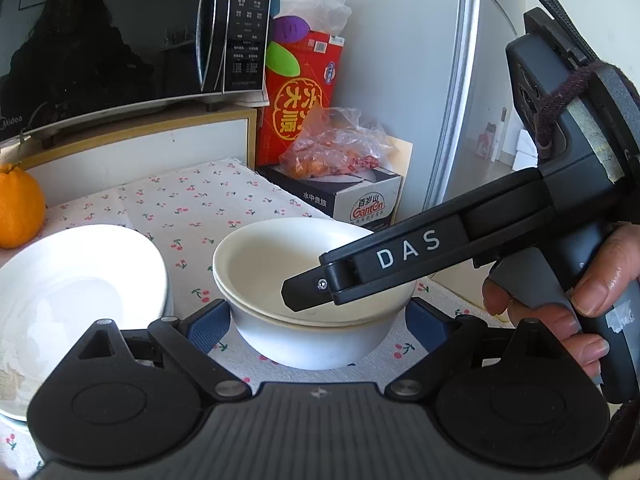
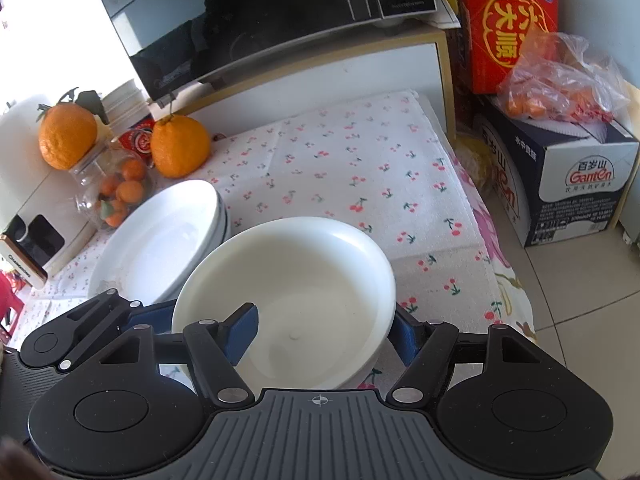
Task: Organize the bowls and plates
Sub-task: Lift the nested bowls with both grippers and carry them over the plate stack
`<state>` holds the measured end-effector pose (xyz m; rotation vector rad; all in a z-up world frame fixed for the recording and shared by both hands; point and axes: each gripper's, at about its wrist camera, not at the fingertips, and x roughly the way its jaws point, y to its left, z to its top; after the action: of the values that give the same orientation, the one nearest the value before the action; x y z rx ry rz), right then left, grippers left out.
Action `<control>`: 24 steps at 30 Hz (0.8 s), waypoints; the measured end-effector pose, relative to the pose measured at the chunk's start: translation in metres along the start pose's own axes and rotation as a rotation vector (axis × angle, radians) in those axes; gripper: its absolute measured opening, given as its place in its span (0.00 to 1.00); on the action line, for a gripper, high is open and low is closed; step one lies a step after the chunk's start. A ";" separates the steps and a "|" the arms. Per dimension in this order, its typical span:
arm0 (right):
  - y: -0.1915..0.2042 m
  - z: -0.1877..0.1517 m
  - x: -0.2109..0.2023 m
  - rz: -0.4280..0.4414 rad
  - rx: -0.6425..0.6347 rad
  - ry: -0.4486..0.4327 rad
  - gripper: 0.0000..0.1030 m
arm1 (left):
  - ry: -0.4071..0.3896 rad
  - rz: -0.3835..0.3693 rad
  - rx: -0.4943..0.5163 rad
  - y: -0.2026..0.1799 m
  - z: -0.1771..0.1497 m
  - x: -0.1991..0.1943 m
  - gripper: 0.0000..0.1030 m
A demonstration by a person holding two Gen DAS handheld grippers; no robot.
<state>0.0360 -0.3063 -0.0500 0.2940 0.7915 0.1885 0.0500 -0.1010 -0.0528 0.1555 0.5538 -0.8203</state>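
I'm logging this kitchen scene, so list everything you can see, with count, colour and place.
bowls: two, white, nested, centre of cloth
plates: stack, count unclear, white, left of bowls
cloth: one, white with cherries, under the dishes
microwave: one, black, on shelf behind
big oranges: two, orange, back left
bag of small oranges: one, clear, beside plates
red box: one, right of microwave
water carton: one, dark and white, on floor at right
left claw: open around the bowls
right claw: one finger inside the top bowl, one outside

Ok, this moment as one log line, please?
left gripper: open, flanking nested white ceramic bowls | right gripper: open, straddling their rim | white plate stack: alongside
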 end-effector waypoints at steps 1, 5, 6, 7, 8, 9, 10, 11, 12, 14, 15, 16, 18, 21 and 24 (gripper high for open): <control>0.001 0.001 -0.001 0.003 -0.001 -0.006 0.68 | -0.004 0.002 -0.001 0.000 0.001 -0.002 0.91; 0.005 0.007 -0.008 0.015 0.000 -0.033 0.68 | -0.017 0.007 -0.010 0.002 0.006 -0.011 0.89; 0.006 0.009 -0.009 0.018 0.000 -0.040 0.68 | -0.018 0.008 -0.012 0.003 0.008 -0.013 0.88; 0.007 0.011 -0.011 0.024 0.002 -0.046 0.68 | -0.019 0.012 -0.012 0.003 0.010 -0.015 0.88; 0.008 0.014 -0.013 0.032 0.004 -0.054 0.68 | -0.021 0.015 -0.010 0.004 0.012 -0.018 0.88; 0.010 0.016 -0.014 0.040 0.006 -0.062 0.68 | -0.024 0.020 -0.007 0.005 0.013 -0.020 0.87; 0.012 0.019 -0.015 0.049 0.007 -0.070 0.68 | -0.026 0.026 -0.005 0.006 0.015 -0.023 0.87; 0.014 0.021 -0.017 0.056 0.007 -0.079 0.68 | -0.030 0.031 -0.004 0.007 0.017 -0.026 0.87; 0.017 0.024 -0.018 0.064 0.006 -0.088 0.68 | -0.034 0.036 -0.006 0.009 0.019 -0.029 0.87; 0.022 0.029 -0.020 0.081 0.005 -0.103 0.68 | -0.042 0.045 -0.019 0.014 0.023 -0.035 0.87; 0.025 0.031 -0.021 0.089 0.005 -0.110 0.68 | -0.043 0.048 -0.026 0.016 0.025 -0.037 0.87; 0.028 0.034 -0.021 0.097 0.003 -0.115 0.68 | -0.041 0.051 -0.030 0.019 0.027 -0.039 0.87; 0.034 0.038 -0.020 0.111 0.002 -0.123 0.68 | -0.035 0.057 -0.030 0.023 0.029 -0.043 0.87; 0.044 0.044 -0.018 0.132 0.003 -0.131 0.68 | -0.035 0.075 -0.026 0.030 0.030 -0.050 0.86; 0.056 0.049 -0.013 0.146 -0.002 -0.137 0.68 | -0.045 0.087 -0.042 0.038 0.028 -0.058 0.86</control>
<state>0.0590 -0.2662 0.0100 0.3590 0.6345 0.3032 0.0571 -0.0470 -0.0013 0.1218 0.5177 -0.7255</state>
